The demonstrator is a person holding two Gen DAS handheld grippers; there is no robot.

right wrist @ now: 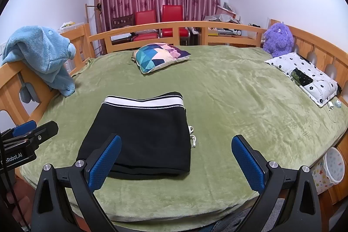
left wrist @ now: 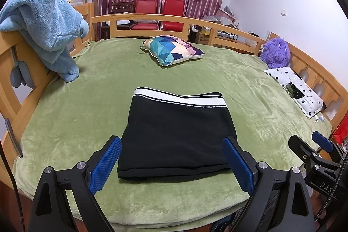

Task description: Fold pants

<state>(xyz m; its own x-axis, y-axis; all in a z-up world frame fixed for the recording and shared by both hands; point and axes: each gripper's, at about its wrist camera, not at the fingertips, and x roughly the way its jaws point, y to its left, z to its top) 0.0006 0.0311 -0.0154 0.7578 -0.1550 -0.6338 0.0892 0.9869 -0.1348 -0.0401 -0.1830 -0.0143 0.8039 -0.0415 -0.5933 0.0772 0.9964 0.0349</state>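
Observation:
The black pants [left wrist: 178, 134] lie folded into a compact rectangle on the green blanket [left wrist: 87, 84], white waistband at the far edge. My left gripper [left wrist: 171, 163] is open, held just before the near edge of the fold, with nothing between its blue pads [left wrist: 106, 164]. In the right wrist view the same pants [right wrist: 141, 136] sit left of centre, a white drawstring end poking out at their right side. My right gripper [right wrist: 176, 161] is open and empty, its left pad [right wrist: 104, 162] over the pants' near corner. The right gripper [left wrist: 313, 147] also shows at the far right of the left wrist view.
A patterned cushion [left wrist: 171, 51] lies at the far middle of the bed. A blue plush toy [left wrist: 45, 29] hangs on the left wooden rail, a purple plush [left wrist: 276, 53] sits far right, and a white dotted pillow [right wrist: 304, 77] lies beside the right rail. Red chairs [right wrist: 161, 23] stand beyond the bed frame.

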